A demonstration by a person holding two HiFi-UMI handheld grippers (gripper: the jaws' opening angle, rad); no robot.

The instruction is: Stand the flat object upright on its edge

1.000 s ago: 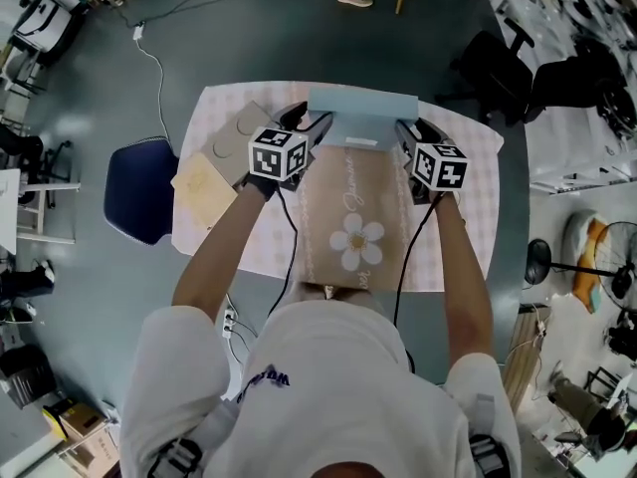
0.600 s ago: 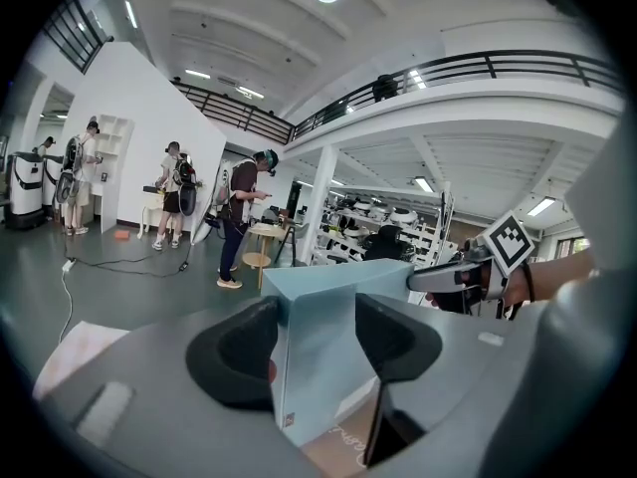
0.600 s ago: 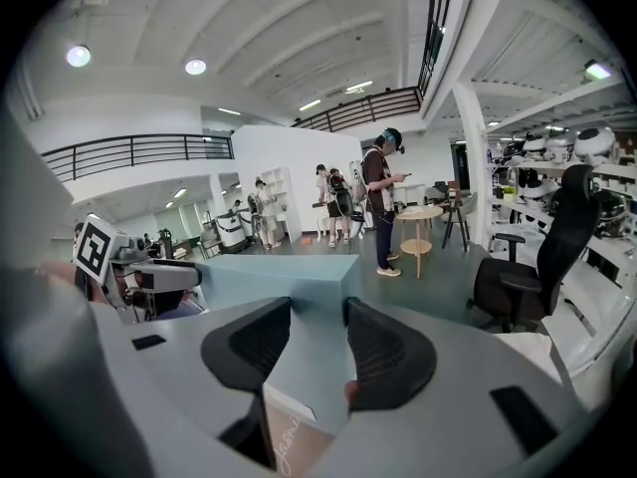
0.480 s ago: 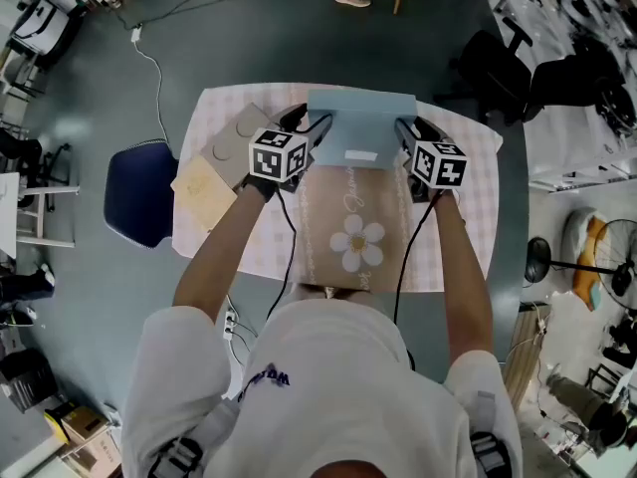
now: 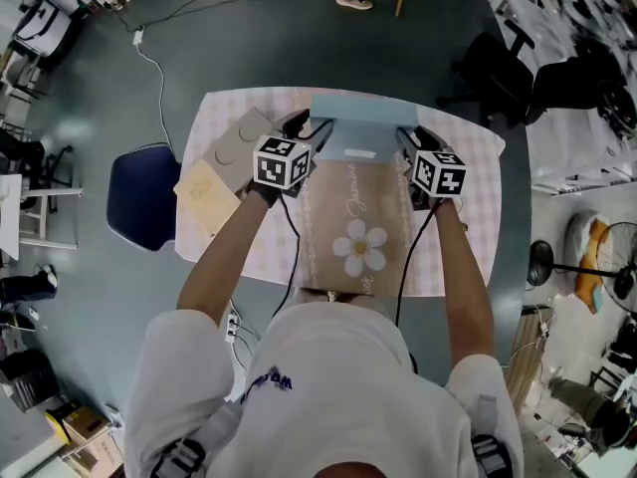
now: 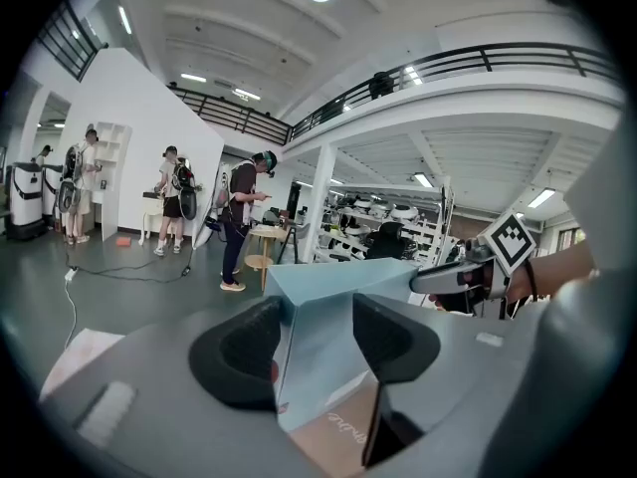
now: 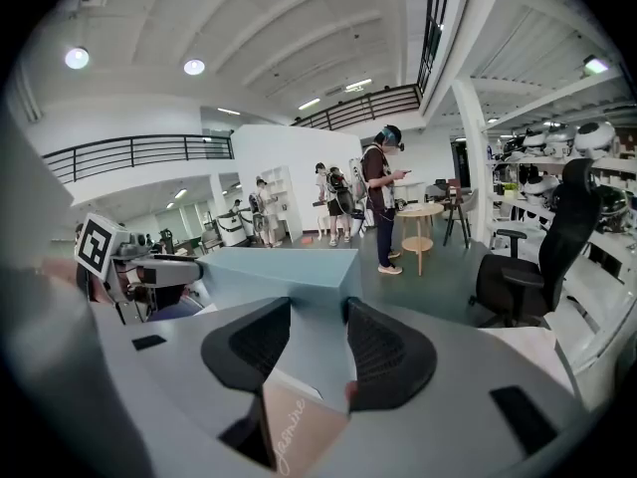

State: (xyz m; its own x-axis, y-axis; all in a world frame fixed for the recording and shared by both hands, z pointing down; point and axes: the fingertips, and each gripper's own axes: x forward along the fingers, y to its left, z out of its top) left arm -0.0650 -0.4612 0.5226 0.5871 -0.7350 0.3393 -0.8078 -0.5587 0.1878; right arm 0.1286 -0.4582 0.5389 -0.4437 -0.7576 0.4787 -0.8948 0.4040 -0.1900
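Table covered with a pink-and-white checked cloth (image 5: 463, 227): filled the middle of the head view and bore every item listed below except the seat.
Long brown paper bag printed with a white daisy (image 5: 343, 202): lay flat along the table's middle, one end toward the person.
Dark blue rounded seat (image 5: 139, 192): stood on the floor just beside the table's left edge.
Pale blue flat cardboard box (image 5: 360, 137): was raised at the far end of the bag, between the two grippers. Its broad face, bearing a small white label, faced the person, and a narrow edge was uppermost. Whether its lower edge touched the bag could not be told.
Two pale wooden boards (image 5: 204, 189): lay side by side on the cloth, left of the bag.
Left gripper (image 6: 317, 339): clamped the box's left end between its dark pads, the jaws having just tightened slightly.
Right gripper (image 7: 317, 337): clamped the box's right end, jaws at a middling width.
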